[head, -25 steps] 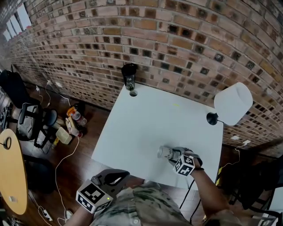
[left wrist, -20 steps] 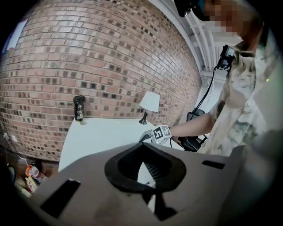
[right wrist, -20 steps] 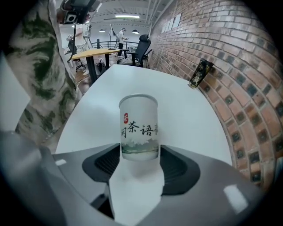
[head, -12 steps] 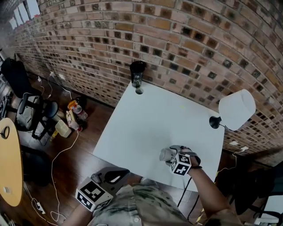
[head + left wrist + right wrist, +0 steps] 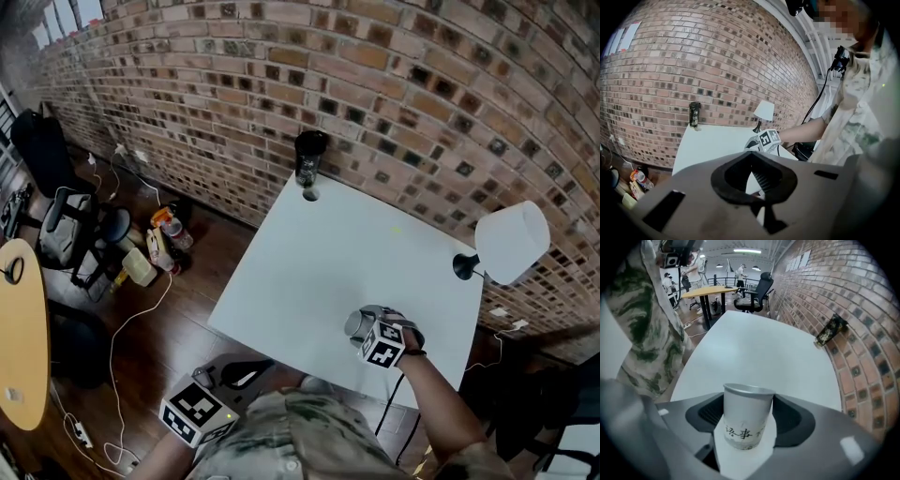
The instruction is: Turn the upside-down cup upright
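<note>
Hanging off the near edge of the worktop (image 5: 319, 253), left tool (image 5: 246, 374), jaws together, empty. Further right, cup (image 5: 744, 427), tipped sideways in the grip a second ago, now standing rim-up on the worktop between the jaws of right tool (image 5: 748, 414), just opened wide, pads off it. Looks done bar withdrawing.

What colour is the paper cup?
The paper cup is white with dark printed characters; clearest in the right gripper view.
</note>
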